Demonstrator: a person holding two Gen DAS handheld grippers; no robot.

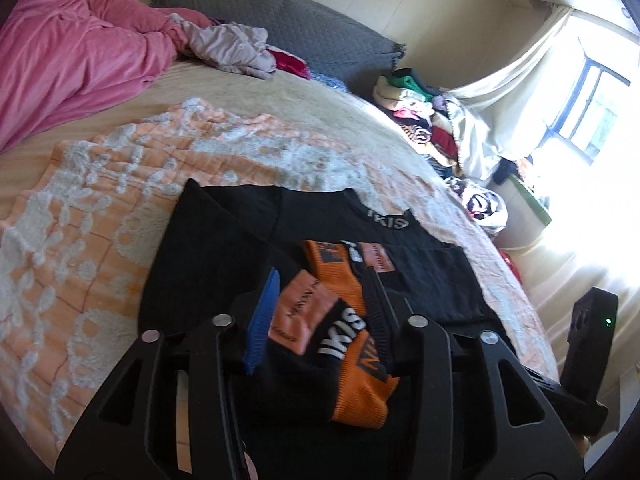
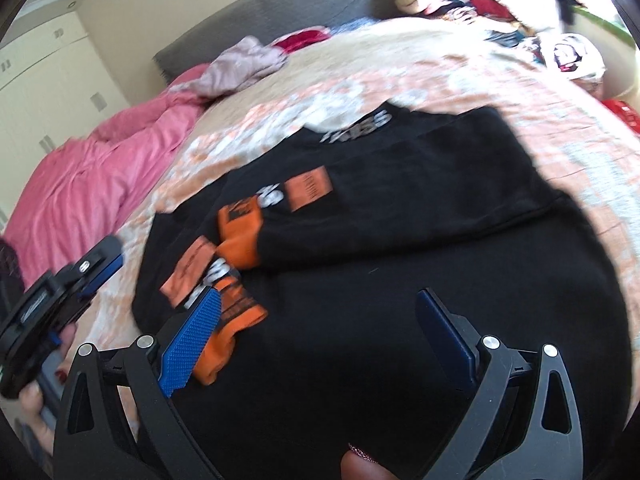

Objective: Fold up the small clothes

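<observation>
Black top (image 2: 400, 240) mid-bed, R gripper (image 2: 320, 332) agape.

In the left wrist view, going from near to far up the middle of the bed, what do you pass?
Left gripper over an orange-and-black sleeve cuff → black top laid flat → orange-and-white floral blanket → cream bedspread → crumpled pale lilac garment → grey headboard.

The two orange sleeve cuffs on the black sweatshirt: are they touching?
Apart. The right wrist view shows black fabric between the far cuff and the near cuff of the sweatshirt.
</observation>
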